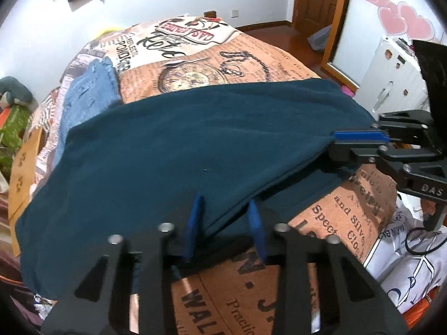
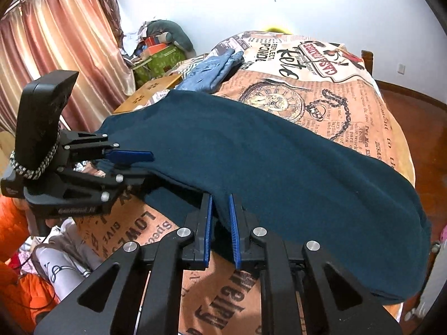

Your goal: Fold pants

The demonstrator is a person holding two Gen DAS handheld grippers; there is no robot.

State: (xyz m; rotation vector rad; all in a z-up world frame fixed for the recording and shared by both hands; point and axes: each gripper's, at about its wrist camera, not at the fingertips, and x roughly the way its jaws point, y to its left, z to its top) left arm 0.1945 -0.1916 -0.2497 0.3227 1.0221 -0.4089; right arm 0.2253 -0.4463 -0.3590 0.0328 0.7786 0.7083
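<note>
You get bright, even room light in both views, with no hard shadows across the bedspread (image 1: 251,53). The white wall (image 2: 335,8) washes out near overexposure. Fisheye bending curves the room strongly toward the black corners. The dark teal pants (image 1: 181,145) lose fold detail in their depth of colour. Your near gripper frames look slightly soft.

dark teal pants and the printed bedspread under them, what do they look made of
The dark teal pants look like a soft, matte fleece or brushed knit: fuzzy nap, no sheen, thick rounded folds. The orange newspaper-print bedspread looks like a smooth woven cotton or polyester: flat surface with crisp print. Neither fibre can be confirmed by sight.
</note>
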